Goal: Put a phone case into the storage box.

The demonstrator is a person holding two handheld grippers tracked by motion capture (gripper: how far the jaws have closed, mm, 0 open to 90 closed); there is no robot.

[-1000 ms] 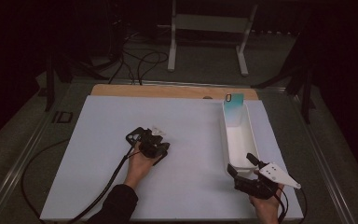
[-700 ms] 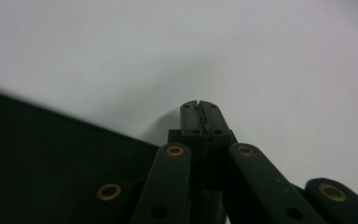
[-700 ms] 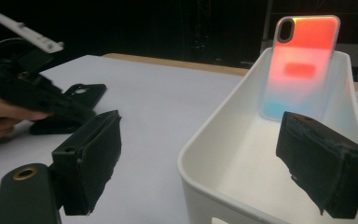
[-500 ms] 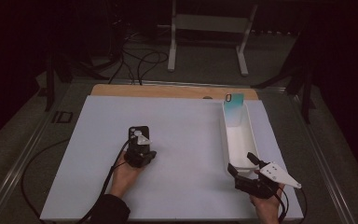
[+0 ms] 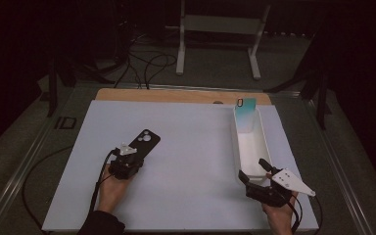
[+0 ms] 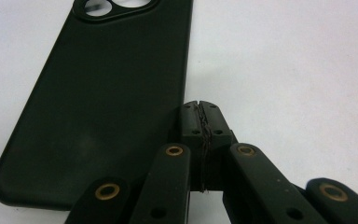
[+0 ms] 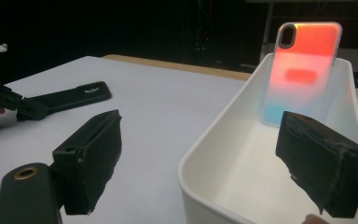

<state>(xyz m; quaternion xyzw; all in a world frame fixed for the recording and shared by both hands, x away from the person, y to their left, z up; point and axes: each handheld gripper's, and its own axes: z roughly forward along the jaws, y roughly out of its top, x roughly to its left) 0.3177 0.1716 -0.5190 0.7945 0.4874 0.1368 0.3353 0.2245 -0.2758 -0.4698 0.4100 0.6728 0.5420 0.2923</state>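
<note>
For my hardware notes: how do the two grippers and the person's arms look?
Both grippers are black. The left gripper has flat link bars with brass-coloured rivets and ridged pads. The right gripper has thick, rough black pads and a grey three-cornered plate on top. A black cable trails from the left one. The left forearm wears a dark sleeve.

No readable text, label, brand or number on any surface in these views.
</note>
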